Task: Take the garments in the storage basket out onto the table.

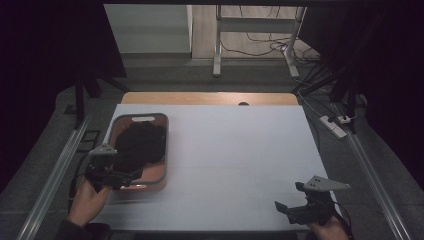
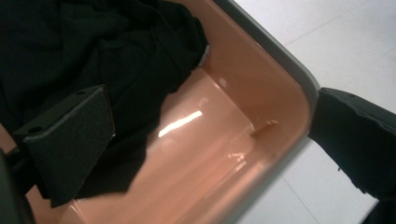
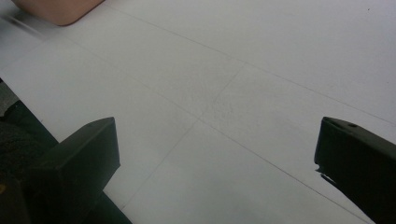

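A salmon-pink tub (image 1: 165, 145) with a grey rim stands at the left of the white table (image 1: 235, 150). A heap of black cloth (image 1: 142, 145) lies in it. My left gripper (image 1: 125, 177) is open at the tub's near corner. In the left gripper view, one jaw is inside over the black cloth (image 2: 93, 46) and the other is outside the tub's wall (image 2: 243, 65), so the left gripper (image 2: 210, 140) straddles the rim without closing on it. My right gripper (image 1: 289, 197) is open over bare table at the near right, and nothing lies between its jaws (image 3: 215, 154).
A corner of the tub (image 3: 56, 9) shows far off in the right gripper view. A strip of wooden tabletop (image 1: 210, 98) runs along the far edge. Metal rails flank the table. A power strip (image 1: 332, 126) and cables lie on the floor at right.
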`<state>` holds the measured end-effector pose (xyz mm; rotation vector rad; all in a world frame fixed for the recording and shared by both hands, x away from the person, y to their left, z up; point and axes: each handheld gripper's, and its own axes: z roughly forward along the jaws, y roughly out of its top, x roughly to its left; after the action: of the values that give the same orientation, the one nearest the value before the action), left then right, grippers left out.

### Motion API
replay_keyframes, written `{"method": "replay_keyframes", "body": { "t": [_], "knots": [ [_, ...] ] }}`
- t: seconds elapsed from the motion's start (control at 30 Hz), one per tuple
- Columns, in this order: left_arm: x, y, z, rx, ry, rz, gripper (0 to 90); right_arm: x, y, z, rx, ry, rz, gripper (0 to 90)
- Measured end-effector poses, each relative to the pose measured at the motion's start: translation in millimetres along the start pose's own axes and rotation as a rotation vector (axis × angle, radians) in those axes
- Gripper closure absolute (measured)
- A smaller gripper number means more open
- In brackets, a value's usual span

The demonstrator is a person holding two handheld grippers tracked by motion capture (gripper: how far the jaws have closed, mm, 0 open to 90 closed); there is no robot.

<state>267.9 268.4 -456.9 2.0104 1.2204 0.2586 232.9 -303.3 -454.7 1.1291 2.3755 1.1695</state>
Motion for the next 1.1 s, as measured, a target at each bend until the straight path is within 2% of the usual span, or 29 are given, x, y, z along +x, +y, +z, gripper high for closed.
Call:
{"method": "replay_keyframes", "body": {
  "t": [0.27, 0.67, 0.93, 1.0, 1.1],
  "knots": [
    [11.9, 16.2, 15.5, 0.023, 0.010, -0.027, 0.4, 0.4, 0.2, 0.5, 0.005, 0.004, -0.005, 0.0],
    [26.1, 39.0, 40.3, 0.079, 0.030, -0.025, 0.1, 0.5, 0.3, 1.0, 0.010, 0.007, -0.004, 0.0],
    [43.1, 52.5, 56.0, 0.118, 0.072, -0.042, 0.5, 1.1, 0.4, 1.5, 0.014, 0.017, -0.019, 0.0],
    [48.3, 54.9, 60.0, 0.127, 0.064, -0.040, 0.0, 0.8, 0.4, 1.5, 0.016, 0.019, -0.018, 0.0],
    [55.2, 59.2, 66.8, 0.142, 0.071, -0.059, 0.0, 0.8, 0.4, 1.8, 0.016, 0.020, -0.017, 0.0]
  ]
}}
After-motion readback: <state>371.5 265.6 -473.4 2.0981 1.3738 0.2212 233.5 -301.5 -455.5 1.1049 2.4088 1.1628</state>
